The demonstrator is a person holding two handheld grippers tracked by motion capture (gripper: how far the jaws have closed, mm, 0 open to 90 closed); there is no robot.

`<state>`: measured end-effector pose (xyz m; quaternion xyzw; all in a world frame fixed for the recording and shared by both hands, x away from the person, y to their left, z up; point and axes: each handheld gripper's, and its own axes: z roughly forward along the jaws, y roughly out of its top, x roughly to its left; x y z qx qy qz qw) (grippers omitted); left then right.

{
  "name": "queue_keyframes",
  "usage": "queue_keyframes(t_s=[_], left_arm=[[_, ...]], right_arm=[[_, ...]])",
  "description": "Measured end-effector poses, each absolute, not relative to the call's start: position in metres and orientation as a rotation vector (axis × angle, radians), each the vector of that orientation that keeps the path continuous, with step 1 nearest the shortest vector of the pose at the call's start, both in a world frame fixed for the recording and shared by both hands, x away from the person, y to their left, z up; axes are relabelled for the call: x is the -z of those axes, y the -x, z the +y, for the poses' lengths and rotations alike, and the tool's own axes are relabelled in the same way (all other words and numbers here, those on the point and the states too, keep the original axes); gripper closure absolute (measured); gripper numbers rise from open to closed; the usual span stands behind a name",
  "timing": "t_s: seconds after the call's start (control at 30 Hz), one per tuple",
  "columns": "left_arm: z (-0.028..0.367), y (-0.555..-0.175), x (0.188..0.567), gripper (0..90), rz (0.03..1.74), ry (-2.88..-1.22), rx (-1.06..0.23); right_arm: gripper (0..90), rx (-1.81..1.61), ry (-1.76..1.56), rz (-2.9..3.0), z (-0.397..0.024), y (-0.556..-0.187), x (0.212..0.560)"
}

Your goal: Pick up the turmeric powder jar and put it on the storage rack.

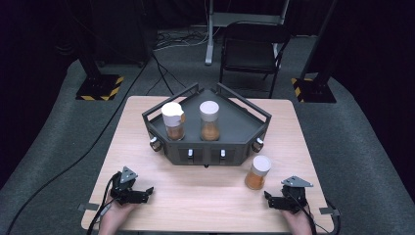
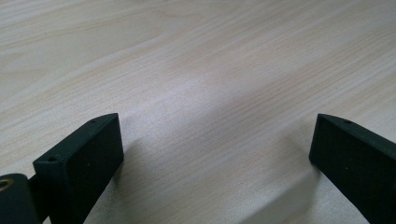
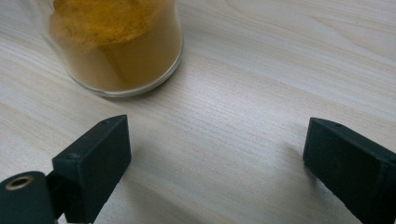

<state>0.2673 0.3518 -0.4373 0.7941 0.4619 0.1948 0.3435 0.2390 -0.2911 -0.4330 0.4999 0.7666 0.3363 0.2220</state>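
A dark grey angular rack stands at the table's middle back. Two white-capped jars of brown spice stand in it, one at the left and one at the right. A third jar with orange spice stands on the table in front of the rack's right corner. My right gripper rests open on the table just right of and nearer than that jar, with nothing between its jaws. My left gripper lies open near the front left, over bare wood.
The wooden table has room between the two grippers. Beyond it on the grey carpet stand a black chair, two stands with yellow-striped bases, and cables.
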Motion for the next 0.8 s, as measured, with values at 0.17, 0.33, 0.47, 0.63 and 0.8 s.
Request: queue_keyframes(t_s=[0.17, 0.33, 0.47, 0.63, 0.8], left_arm=[[0.3518, -0.2673, 0.4373, 2.4, 1.200, -2.063, -0.506], [0.3518, -0.2673, 0.4373, 2.4, 1.200, -2.063, -0.506], [0.3518, -0.2674, 0.4372, 2.4, 1.200, -2.063, -0.506], [0.3518, -0.2674, 0.4372, 2.4, 1.200, -2.063, -0.506], [0.3518, -0.2674, 0.4372, 2.4, 1.200, -2.063, -0.506]], right_arm=[[6.6, -0.929, -1.382, 2.118, -0.2910, -0.2390, 0.4330], [6.6, -0.928, -1.382, 2.117, -0.2909, -0.2388, 0.4329], [6.9, -0.928, -1.383, 2.115, -0.2907, -0.2384, 0.4329], [8.4, -0.954, -1.387, 2.099, -0.2941, -0.2357, 0.4315], [8.6, -1.008, -1.367, 2.071, -0.2975, -0.2292, 0.4284]])
